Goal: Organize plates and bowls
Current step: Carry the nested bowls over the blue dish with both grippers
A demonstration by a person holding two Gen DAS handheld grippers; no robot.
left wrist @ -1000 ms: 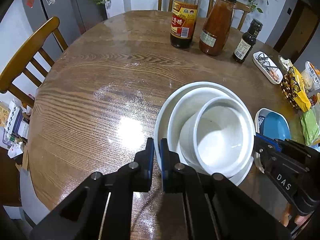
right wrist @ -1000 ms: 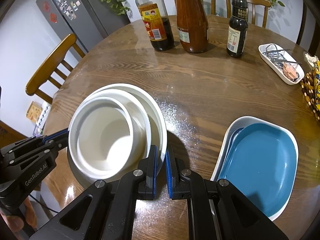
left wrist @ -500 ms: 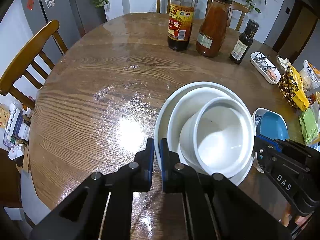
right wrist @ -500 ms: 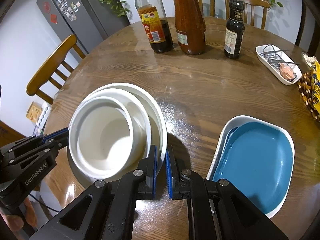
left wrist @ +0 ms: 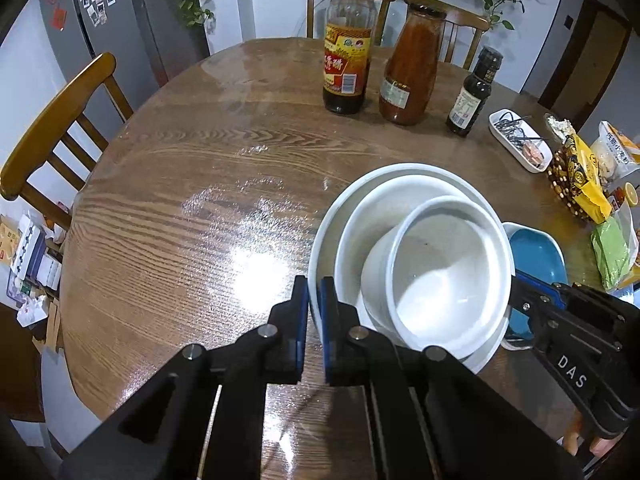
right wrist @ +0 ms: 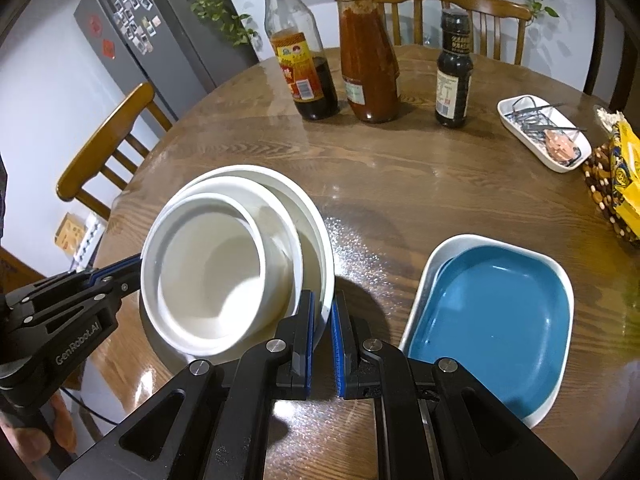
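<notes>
Three nested white dishes form a stack: a small deep bowl (left wrist: pixel 440 276) (right wrist: pixel 212 276) inside a middle bowl (left wrist: pixel 360 224), inside a large white bowl (left wrist: pixel 360 178) (right wrist: pixel 322 240). My left gripper (left wrist: pixel 314 294) (right wrist: pixel 134 268) is shut on the large bowl's left rim. On the opposite rim my right gripper (right wrist: pixel 322 308) (left wrist: pixel 516 280) is shut as well. The stack sits near the round table's front edge, with a dark shadow beside it. A blue plate (right wrist: pixel 492 320) (left wrist: pixel 536 248) lies in a white rectangular dish (right wrist: pixel 434 256) to the right.
Three sauce bottles (right wrist: pixel 370 56) stand at the back of the wooden table (left wrist: pixel 180 200). A small white tray (right wrist: pixel 544 132) with metal bits and snack bags (left wrist: pixel 580 176) are at the right. Wooden chairs (left wrist: pixel 60 120) ring the table. A hand (right wrist: pixel 24 444) shows at lower left.
Both grippers keep their hold on the stack. The views have shifted only slightly.
</notes>
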